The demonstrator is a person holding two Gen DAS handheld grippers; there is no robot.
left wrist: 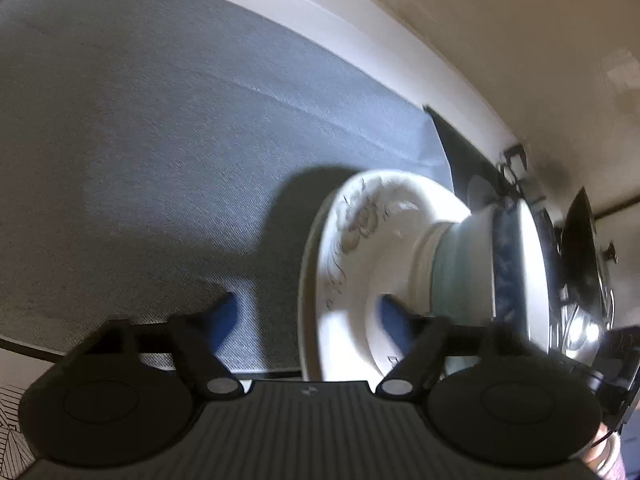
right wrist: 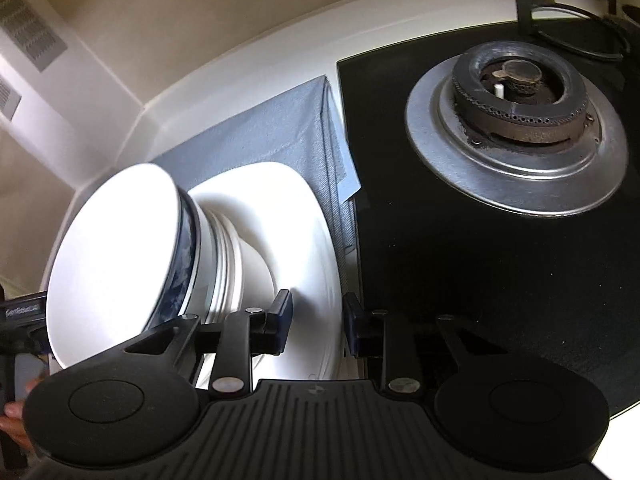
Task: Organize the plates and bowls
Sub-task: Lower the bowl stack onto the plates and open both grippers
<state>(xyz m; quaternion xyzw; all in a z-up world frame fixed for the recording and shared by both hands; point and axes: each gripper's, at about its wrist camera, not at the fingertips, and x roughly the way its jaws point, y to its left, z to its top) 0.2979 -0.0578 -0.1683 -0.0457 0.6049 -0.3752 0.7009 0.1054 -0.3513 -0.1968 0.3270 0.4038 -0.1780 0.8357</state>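
On the table's grey mat, beside the gas burner, bowls nest on stacked plates; each hand-held gripper, left and right, straddles the plate rim, spread, probably to steady the stack.

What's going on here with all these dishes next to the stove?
A person is tidying dishes with two handheld grippers. A stack stands on a grey mat beside the gas burner: a large white plate at the bottom, bowls on it, and a blue-patterned bowl on top. The right gripper is open around the plate's rim. The left gripper is open too, one finger inside the flowered plate's rim. Nothing is clamped yet.
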